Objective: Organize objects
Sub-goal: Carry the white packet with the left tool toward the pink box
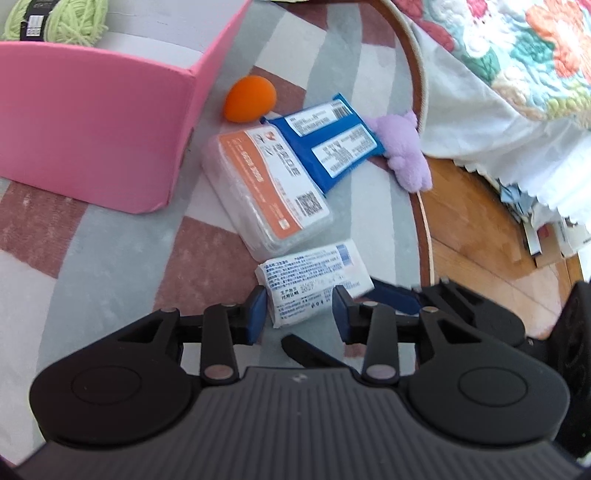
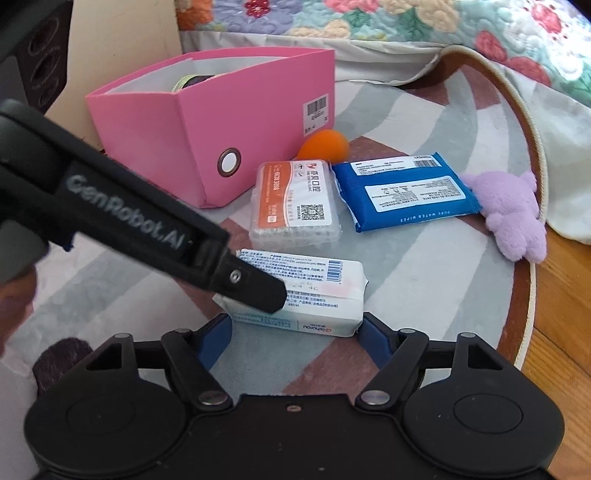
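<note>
A white tissue pack (image 1: 314, 280) (image 2: 306, 291) lies on the striped rug (image 2: 424, 288). My left gripper (image 1: 300, 312) is shut on its near end, with a blue pad touching each side. In the right wrist view one black finger (image 2: 258, 288) of that gripper covers the pack's left end. My right gripper (image 2: 295, 336) stands open around the pack's long front side, its pads close to both ends. Beyond lie a clear case with an orange label (image 1: 266, 192) (image 2: 295, 203), a blue wipes pack (image 1: 332, 144) (image 2: 406, 192), an orange sponge (image 1: 251, 98) (image 2: 325, 146) and a purple plush toy (image 1: 406, 151) (image 2: 513, 221).
A pink open box (image 1: 92, 129) (image 2: 207, 147) stands at the rug's far left, with green yarn (image 1: 74, 22) inside. A flowered quilt (image 1: 517, 55) hangs over the rug's far right edge. Wooden floor (image 1: 480, 240) begins past the rug's round rim.
</note>
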Demonstrator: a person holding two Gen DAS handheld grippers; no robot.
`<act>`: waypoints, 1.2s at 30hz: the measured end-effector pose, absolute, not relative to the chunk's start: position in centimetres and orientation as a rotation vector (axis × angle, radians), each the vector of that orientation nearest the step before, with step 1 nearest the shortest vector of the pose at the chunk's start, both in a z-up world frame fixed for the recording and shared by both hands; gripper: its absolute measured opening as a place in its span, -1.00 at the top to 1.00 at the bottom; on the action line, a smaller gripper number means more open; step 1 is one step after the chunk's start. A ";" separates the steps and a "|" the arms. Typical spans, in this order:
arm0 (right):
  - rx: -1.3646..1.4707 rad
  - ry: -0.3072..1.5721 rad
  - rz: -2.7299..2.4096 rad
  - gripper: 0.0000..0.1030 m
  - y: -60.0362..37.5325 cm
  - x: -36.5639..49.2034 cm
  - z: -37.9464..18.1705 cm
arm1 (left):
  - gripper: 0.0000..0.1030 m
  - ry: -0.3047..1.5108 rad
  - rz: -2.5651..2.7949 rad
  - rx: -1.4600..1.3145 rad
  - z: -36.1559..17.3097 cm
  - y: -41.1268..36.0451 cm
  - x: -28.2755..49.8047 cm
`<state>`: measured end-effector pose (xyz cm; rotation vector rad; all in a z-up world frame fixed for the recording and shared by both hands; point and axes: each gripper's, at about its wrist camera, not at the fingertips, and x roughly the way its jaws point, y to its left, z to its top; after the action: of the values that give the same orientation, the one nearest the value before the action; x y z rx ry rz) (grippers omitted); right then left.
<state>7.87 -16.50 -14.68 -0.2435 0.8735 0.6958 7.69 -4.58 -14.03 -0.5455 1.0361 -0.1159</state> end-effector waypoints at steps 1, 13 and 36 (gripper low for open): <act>-0.242 0.876 0.701 -0.51 -16.6 7.8 -14.7 | 0.29 1.035 -0.112 -0.542 -14.0 -4.5 7.7; -0.172 0.898 0.698 -0.57 -18.2 9.3 -14.5 | -0.04 1.000 -0.173 -0.547 -13.1 -4.5 7.4; -0.110 0.902 0.624 -0.47 -17.4 8.3 -13.7 | 0.16 0.931 -0.259 -0.497 -10.1 -5.6 7.2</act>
<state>8.31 -17.44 -13.70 -0.1101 0.9017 0.6242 7.17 -5.59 -10.05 -0.4972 0.9313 -0.2589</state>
